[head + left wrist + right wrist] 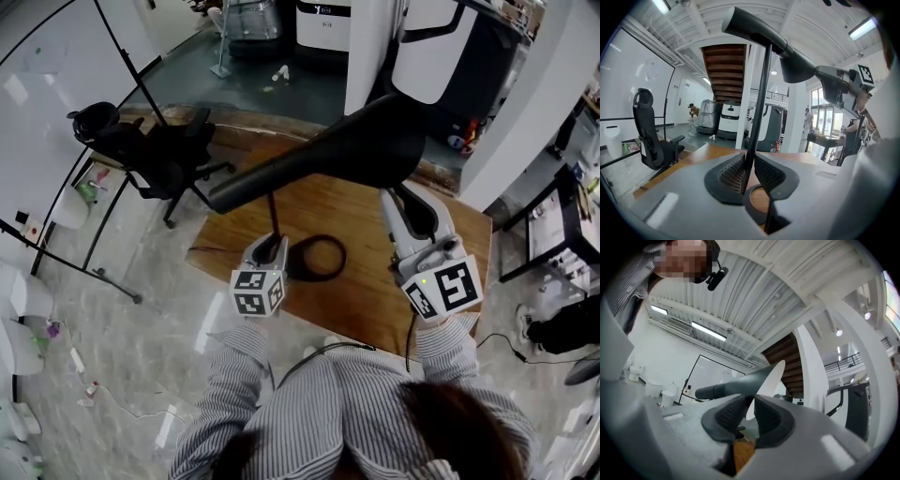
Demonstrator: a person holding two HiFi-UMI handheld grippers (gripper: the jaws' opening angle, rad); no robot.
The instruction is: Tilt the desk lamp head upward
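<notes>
A black desk lamp stands on the wooden table [375, 300]. Its ring base [317, 258] carries a thin pole [274, 214], and the long arm ends in a cone-shaped head [375, 141] that points right. My left gripper [271, 247] is shut on the pole low down; in the left gripper view both pads press the pole [761, 93] at my left gripper [749, 161], with the base [755, 200] below. My right gripper [399, 194] reaches up to the head's lower rim. In the right gripper view the head [750, 380] has its rim pinched between my right gripper [751, 401] pads.
A black office chair [155, 150] stands left of the table beside a whiteboard stand [112, 47]. White machines [729, 119] stand behind the table near a staircase. A dark desk [562, 225] sits at the far right. A cable [410, 342] hangs over the table's near edge.
</notes>
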